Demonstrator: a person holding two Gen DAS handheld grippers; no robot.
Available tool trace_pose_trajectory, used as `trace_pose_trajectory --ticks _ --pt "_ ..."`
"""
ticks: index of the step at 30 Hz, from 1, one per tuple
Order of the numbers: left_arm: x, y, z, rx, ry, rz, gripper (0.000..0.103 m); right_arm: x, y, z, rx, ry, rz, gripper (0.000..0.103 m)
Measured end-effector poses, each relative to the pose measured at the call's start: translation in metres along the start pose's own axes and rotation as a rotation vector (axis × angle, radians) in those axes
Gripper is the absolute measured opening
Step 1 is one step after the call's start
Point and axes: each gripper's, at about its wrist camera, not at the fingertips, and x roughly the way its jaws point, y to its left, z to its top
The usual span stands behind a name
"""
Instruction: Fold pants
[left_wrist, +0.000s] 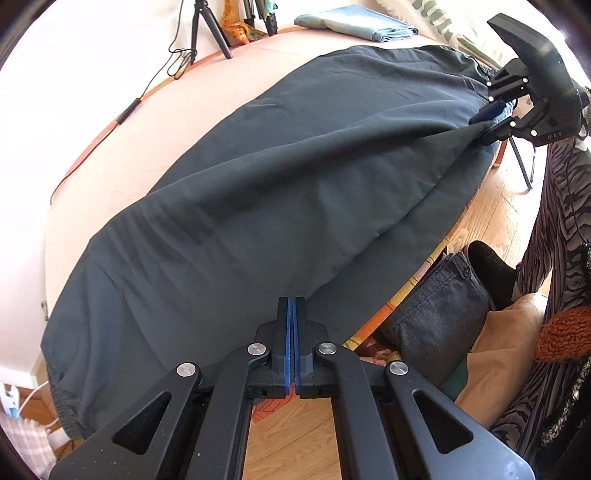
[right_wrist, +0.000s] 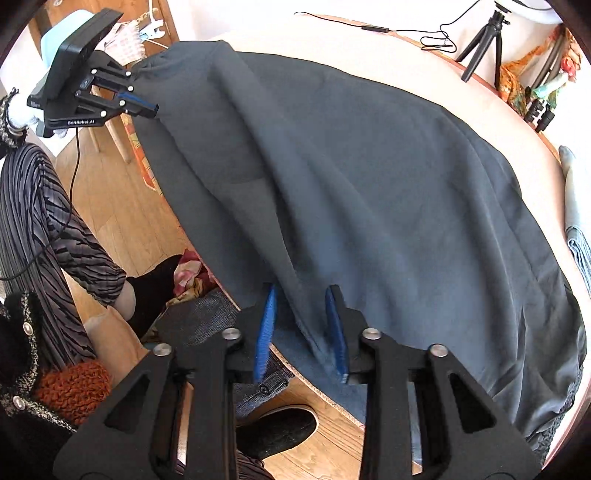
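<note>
Two grippers work one pair of dark pants (left_wrist: 258, 177), which lie spread lengthwise over a round table (left_wrist: 122, 155), covering most of it and hanging over its near edge. In the left wrist view the left gripper (left_wrist: 291, 306) sits at 6 o'clock, its blue pads pressed together with the pants' edge at their tips (whether cloth is actually pinched between them, I cannot tell). The right gripper (left_wrist: 487, 123) shows at 2 o'clock in that view, its fingers apart around a pulled-up ridge of fabric at the far end. From the right wrist view the right gripper (right_wrist: 304, 325) is at 6 o'clock, jaws spread, with a fold of the pants running down between the two blue pads (right_wrist: 266, 328). The left gripper (right_wrist: 147, 107) appears at 10 o'clock, at the pants' far corner. A folded light-blue cloth (left_wrist: 354, 24) lies on the table at 12 o'clock in the left view, and a black tripod (right_wrist: 480, 40) stands at 1 o'clock in the right view.
</note>
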Motion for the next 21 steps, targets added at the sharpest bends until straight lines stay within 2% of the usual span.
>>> trace_pose_trajectory --ticks 2,6,8,9,10,13,16,21 --pt "-0.008 0.004 -0.005 -0.015 -0.006 -0.008 0.000 -0.001 0.004 -0.001 -0.026 0.003 -0.019 0.009" --pt "-0.013 0.007 -0.005 -0.021 -0.035 -0.029 0.000 -0.002 0.010 -0.002 -0.093 0.017 -0.076 0.008" --pt "-0.009 0.006 -0.001 -0.036 -0.028 -0.029 0.005 -0.002 0.009 0.000 -0.081 0.017 -0.069 0.008" --pt "-0.006 0.004 0.001 -0.035 -0.018 -0.027 0.014 -0.002 0.006 0.001 -0.071 0.013 -0.070 0.008" --pt "-0.003 0.001 0.004 -0.023 -0.011 -0.023 0.018 -0.003 0.003 0.002 -0.063 0.009 -0.067 0.008" --pt "0.004 -0.010 0.012 0.032 -0.002 -0.013 0.020 -0.007 -0.002 0.004 -0.049 -0.001 -0.064 0.008" --pt "0.011 -0.016 0.019 0.069 0.002 0.025 0.031 -0.011 -0.006 0.007 -0.026 -0.015 -0.056 0.007" --pt "0.023 -0.021 0.024 0.105 0.013 0.065 0.032 -0.013 -0.017 0.010 0.017 -0.029 -0.044 0.006"
